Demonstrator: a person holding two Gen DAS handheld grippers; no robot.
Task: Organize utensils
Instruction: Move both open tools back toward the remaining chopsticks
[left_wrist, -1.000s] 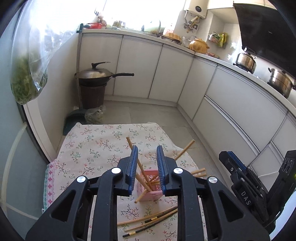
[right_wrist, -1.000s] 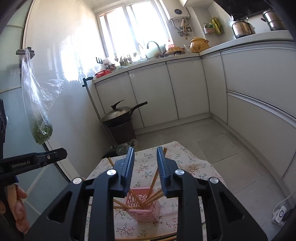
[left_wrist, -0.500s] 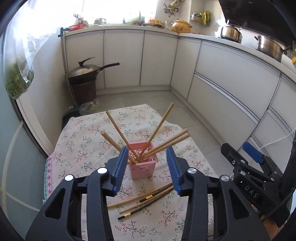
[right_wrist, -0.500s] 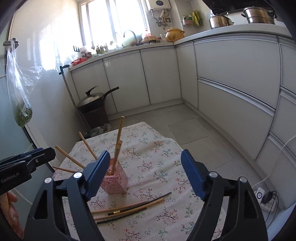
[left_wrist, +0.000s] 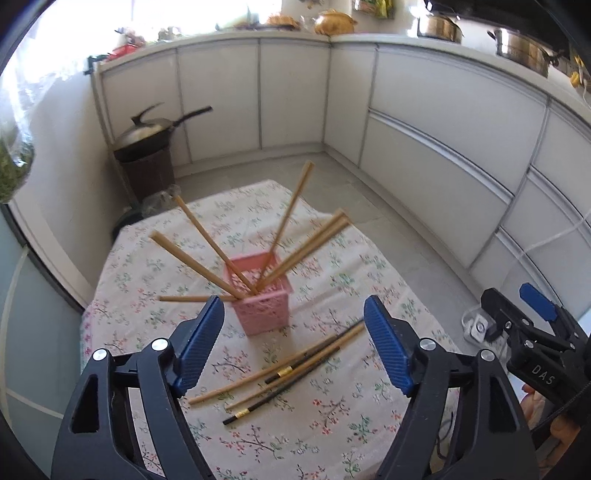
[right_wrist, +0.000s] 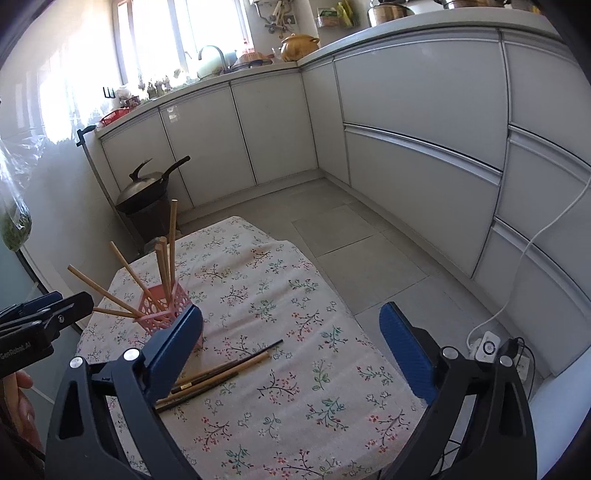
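Both hand-held grippers hover with jaws spread wide and empty, the left gripper (left_wrist: 293, 345) above the near side of the floral tablecloth (left_wrist: 332, 417), the right gripper (right_wrist: 291, 354) over bare cloth right of the pink holder (left_wrist: 264, 304). Six wooden chopsticks (left_wrist: 207, 236) fan out of the holder; four loose chopsticks (left_wrist: 291, 373) lie just beside it, well inside the cloth's edges

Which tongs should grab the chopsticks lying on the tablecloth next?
Probably the left tongs. They are open, and the loose chopsticks lie right between and just beyond their tips. The right tongs are open too, but there the chopsticks sit off by the left finger.
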